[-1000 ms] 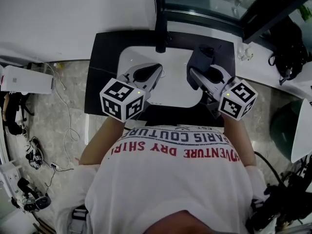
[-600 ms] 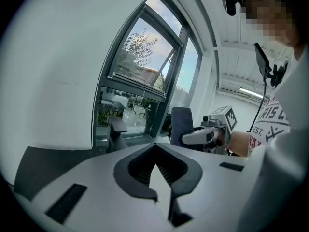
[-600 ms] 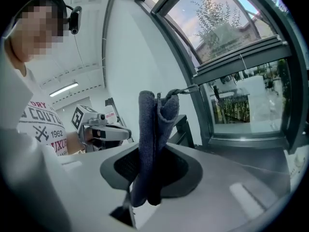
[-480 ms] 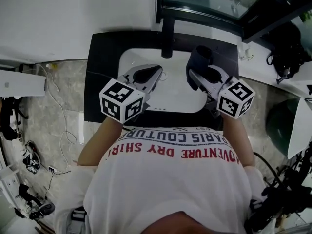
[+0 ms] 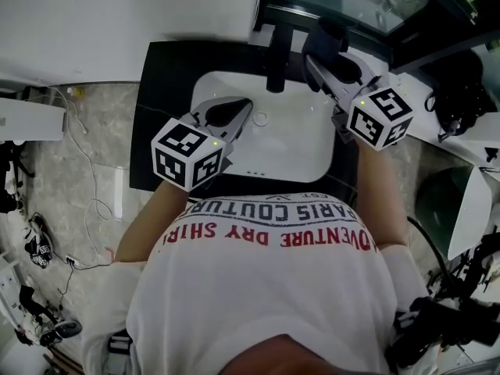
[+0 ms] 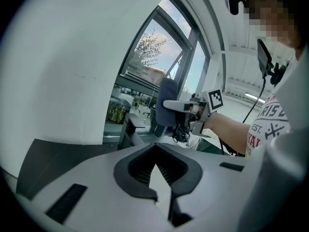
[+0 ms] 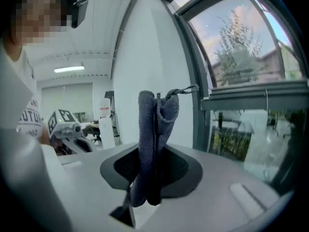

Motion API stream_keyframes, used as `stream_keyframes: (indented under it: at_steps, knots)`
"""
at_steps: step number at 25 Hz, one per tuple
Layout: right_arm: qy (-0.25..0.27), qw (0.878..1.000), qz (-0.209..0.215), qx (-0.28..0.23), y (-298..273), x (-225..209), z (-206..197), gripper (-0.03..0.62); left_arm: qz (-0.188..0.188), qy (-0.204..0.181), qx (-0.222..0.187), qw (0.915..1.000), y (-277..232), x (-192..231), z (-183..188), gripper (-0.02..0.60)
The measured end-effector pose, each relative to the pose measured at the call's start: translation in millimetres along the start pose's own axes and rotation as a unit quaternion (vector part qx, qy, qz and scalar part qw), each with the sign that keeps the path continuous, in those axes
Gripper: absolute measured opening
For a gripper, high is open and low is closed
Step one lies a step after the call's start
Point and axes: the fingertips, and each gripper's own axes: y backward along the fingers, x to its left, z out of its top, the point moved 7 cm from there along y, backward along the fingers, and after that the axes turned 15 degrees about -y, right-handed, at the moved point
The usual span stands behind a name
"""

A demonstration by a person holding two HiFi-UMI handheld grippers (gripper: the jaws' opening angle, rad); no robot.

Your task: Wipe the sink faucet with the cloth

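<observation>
The black faucet (image 5: 276, 53) stands at the back rim of the white sink (image 5: 293, 151). My right gripper (image 5: 319, 55) is just right of the faucet, level with its top, and is shut on a dark blue-grey cloth (image 5: 326, 36). In the right gripper view the cloth (image 7: 152, 129) stands folded upright out of the shut jaws of that gripper (image 7: 147, 175). My left gripper (image 5: 234, 112) hovers over the left half of the basin, shut and holding nothing. The left gripper view shows its jaws (image 6: 158, 170) closed, with the cloth (image 6: 166, 108) in the right gripper (image 6: 187, 106) beyond.
A black counter (image 5: 164, 108) frames the sink. A dark-framed window (image 5: 351, 2) runs behind the faucet. A white wall surface (image 5: 117, 22) fills the back left. Cables (image 5: 86, 201) lie on the stone floor at left; a dark bag (image 5: 461, 84) sits at right.
My right gripper has carried the cloth away from me, from over the basin's right side to beside the faucet. The left gripper has stayed over the basin.
</observation>
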Motion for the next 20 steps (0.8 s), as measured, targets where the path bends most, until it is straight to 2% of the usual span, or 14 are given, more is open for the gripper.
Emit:
stream_keyframes:
  at_steps: [2, 4, 9, 13, 20]
  knots:
    - [0.078, 0.996, -0.030, 0.010, -16, -9, 12, 0.087, 0.000, 0.006, 0.000, 1.0000, -2, 4, -1, 0.001]
    - [0.148, 0.987, -0.051, 0.033, -36, -16, 18, 0.087, -0.001, 0.007, 0.000, 1.0000, -4, 10, 0, 0.002]
    - [0.247, 0.962, -0.080, 0.090, -85, -32, 17, 0.087, -0.004, 0.016, 0.003, 0.9999, -10, 24, -6, 0.002]
    - [0.258, 0.955, -0.085, 0.116, -112, -38, 8, 0.087, -0.003, 0.029, 0.005, 0.9996, -9, 31, -14, 0.002]
    - [0.205, 0.966, -0.079, 0.140, -131, -43, -2, 0.087, 0.000, 0.052, -0.010, 0.9986, -4, 43, -18, 0.002]
